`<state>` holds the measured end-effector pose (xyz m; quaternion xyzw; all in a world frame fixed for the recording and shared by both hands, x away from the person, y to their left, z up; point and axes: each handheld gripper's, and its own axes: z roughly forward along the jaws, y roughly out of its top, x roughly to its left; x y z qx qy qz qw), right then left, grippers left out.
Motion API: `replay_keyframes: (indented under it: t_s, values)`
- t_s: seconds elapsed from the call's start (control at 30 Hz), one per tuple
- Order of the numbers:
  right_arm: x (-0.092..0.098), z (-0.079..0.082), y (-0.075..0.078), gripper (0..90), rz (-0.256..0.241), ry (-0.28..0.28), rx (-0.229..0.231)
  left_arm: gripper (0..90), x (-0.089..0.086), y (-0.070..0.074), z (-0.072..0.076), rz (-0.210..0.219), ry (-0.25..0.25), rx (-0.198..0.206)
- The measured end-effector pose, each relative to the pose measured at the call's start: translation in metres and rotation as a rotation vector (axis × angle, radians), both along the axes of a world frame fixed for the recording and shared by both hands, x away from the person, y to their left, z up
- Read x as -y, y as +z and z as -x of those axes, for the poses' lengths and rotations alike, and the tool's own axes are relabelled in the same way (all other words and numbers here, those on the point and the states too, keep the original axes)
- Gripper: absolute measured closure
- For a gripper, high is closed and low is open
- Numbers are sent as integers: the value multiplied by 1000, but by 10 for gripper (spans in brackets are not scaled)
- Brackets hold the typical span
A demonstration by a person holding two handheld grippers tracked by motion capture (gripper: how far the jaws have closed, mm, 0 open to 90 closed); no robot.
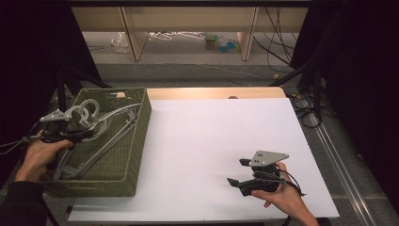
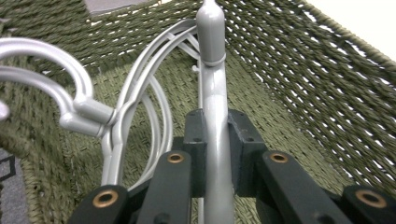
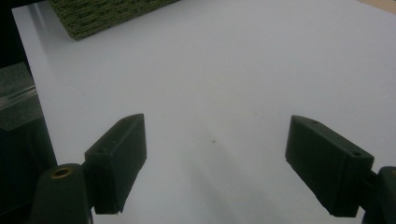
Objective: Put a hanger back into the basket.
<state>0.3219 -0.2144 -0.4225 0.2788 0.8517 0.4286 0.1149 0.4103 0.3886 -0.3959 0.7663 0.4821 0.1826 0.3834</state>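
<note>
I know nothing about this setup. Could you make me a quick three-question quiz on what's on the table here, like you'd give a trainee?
1. True or false: the left hand-held gripper is shut on a grey hanger.
2. Where do the grey hangers lie?
A) in the green woven basket
B) on the white tabletop
C) under the right hand-held gripper
3. Fill in: the right hand-held gripper's jaws stand ____ above bare tabletop.

Key:
1. True; the left gripper view shows its jaws clamping the hanger's stem.
2. A.
3. Open, with nothing between them.
</note>
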Motion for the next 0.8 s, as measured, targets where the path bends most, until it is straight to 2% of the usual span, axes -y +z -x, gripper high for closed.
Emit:
replay_keyframes:
  t_s: [0.17,0.37,0.6,0.63,0.7,0.73,0.8]
  values:
    - [0,0,0,216,1,4,-1,784,-3,-3,-2,-18,44,-7]
    - [1,1,1,215,-5,0,-2,781,-2,-13,-5,-87,73,-39]
    - [1,0,-1,215,2,6,-2,781,-5,-17,-6,-89,115,-34]
    - [1,0,-1,215,2,7,-3,780,-9,-15,-6,-137,87,-57]
    - [1,0,0,215,0,1,0,780,-8,-18,-6,-118,119,-47]
    - [1,0,-1,215,1,0,1,780,-10,-17,-6,-140,115,-57]
    - [2,0,-1,215,-1,-1,-2,779,-10,-18,-6,-146,128,-57]
